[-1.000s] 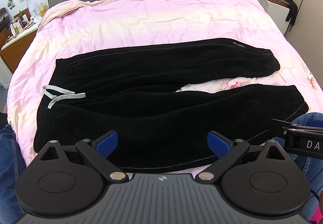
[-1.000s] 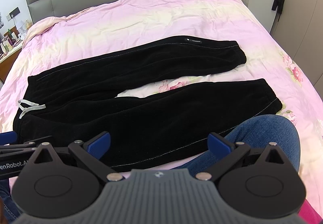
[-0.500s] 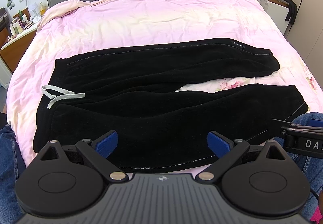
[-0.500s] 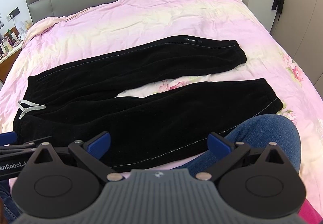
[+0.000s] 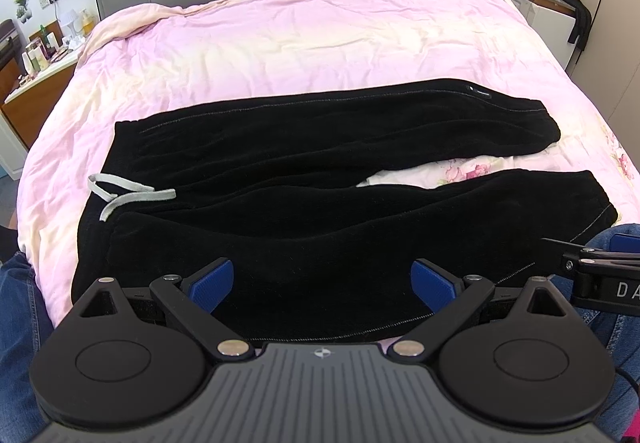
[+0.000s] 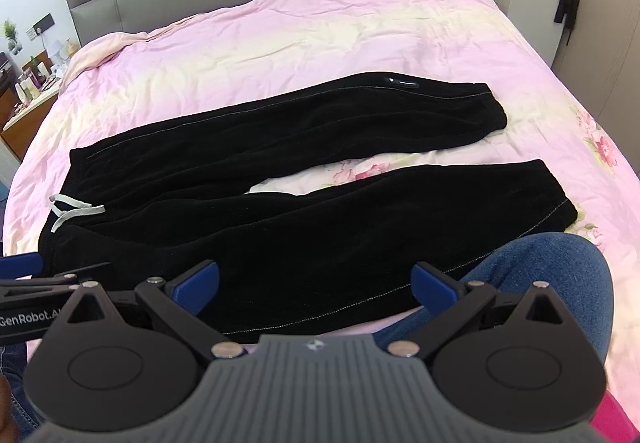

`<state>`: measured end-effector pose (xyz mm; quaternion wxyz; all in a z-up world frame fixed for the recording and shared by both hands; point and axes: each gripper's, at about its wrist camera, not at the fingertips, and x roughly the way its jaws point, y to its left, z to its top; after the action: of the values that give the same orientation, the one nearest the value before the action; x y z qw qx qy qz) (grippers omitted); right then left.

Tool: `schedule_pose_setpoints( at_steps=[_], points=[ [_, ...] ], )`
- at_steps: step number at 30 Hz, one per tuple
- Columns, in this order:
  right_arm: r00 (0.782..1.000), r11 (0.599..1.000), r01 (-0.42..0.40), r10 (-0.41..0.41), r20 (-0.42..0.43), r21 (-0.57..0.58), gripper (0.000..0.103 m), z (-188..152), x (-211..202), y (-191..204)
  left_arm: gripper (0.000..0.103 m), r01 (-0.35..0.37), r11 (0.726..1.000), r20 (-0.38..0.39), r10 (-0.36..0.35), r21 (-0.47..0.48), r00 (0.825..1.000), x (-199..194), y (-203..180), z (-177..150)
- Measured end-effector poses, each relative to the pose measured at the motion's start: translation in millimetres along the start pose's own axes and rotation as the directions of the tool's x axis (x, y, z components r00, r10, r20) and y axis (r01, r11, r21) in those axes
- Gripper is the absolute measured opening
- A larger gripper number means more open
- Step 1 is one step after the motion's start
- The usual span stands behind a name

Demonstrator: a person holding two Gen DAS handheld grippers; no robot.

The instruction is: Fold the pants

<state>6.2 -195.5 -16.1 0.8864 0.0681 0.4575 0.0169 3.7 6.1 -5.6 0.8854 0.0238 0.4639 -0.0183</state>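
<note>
Black pants point(image 5: 320, 179) lie spread flat across the near part of the bed point(image 5: 320, 35), waistband toward its left edge, both legs reaching toward the right edge with pink duvet showing between them. The left tongs point(image 5: 322, 279) and right tongs point(image 6: 314, 281) hang wide apart over the near edge, gripping nothing.

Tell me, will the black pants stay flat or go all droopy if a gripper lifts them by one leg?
Probably droopy: the black pants look soft and plush, lying limp on the pink duvet. The rest would likely drag behind. The drawstring would probably dangle.
</note>
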Motion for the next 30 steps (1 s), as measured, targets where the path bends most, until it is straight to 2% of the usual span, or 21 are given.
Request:
schedule_pose_setpoints(
  at_steps=[5,9,12,14,16,17,18,20,22,23,25,28,30],
  points=[
    [0.999,0.998,-0.023,0.025,0.047,-0.053,0.098,1,4,6,0.103,0.020,1.000,0.040,-0.021,0.024,0.999,7,14,-1],
    [0.996,0.983,-0.026,0.041,0.078,-0.184,0.098,-2,14,18,0.103,0.025,0.998,0.036,-0.028,0.057,0.999,25,29,-6],
    [0.986,0.947,-0.132,0.157,0.062,-0.294,0.098,-6,25,22,0.103,-0.014,0.988,0.074,0.002,0.154,0.997,40,36,-15],
    [0.963,0.897,-0.201,0.255,0.088,-0.394,0.098,-12,28,26,0.103,-0.053,0.969,0.107,0.028,0.243,0.994,54,39,-25],
    [0.949,0.814,-0.200,0.301,0.100,-0.546,0.098,-24,36,38,0.103,-0.047,0.943,0.126,0.005,0.330,0.992,69,43,-38],
    [0.949,0.755,-0.169,0.298,0.101,-0.634,0.098,-32,41,45,0.103,-0.031,0.931,0.124,-0.016,0.364,0.992,76,45,-44],
    [0.950,0.681,-0.131,0.294,0.105,-0.721,0.098,-43,46,54,0.103,-0.008,0.919,0.114,-0.040,0.394,0.993,82,47,-50],
    [0.947,0.496,-0.066,0.305,0.102,-0.866,0.098,-68,57,69,0.102,0.035,0.891,0.070,-0.075,0.453,0.995,94,48,-62],
    [0.952,0.326,-0.014,0.292,0.087,-0.945,0.098,-90,70,79,0.100,0.063,0.857,0.034,-0.094,0.511,0.995,102,46,-72],
    [0.956,0.262,-0.007,0.284,0.070,-0.965,0.098,-97,80,80,0.100,0.073,0.836,0.019,-0.100,0.544,0.995,105,44,-77],
    [0.969,0.176,-0.003,0.244,0.040,-0.984,0.098,-108,96,88,0.100,0.085,0.777,-0.002,-0.108,0.624,0.994,112,40,-90],
    [0.986,0.099,-0.001,0.166,0.015,-0.995,0.097,-114,125,92,0.099,0.047,0.659,0.000,-0.071,0.751,0.997,125,30,-109],
    [0.990,0.026,-0.013,0.139,-0.009,-1.000,0.089,-125,136,93,0.096,0.023,0.600,0.011,-0.054,0.800,0.999,133,26,-118]
  ],
)
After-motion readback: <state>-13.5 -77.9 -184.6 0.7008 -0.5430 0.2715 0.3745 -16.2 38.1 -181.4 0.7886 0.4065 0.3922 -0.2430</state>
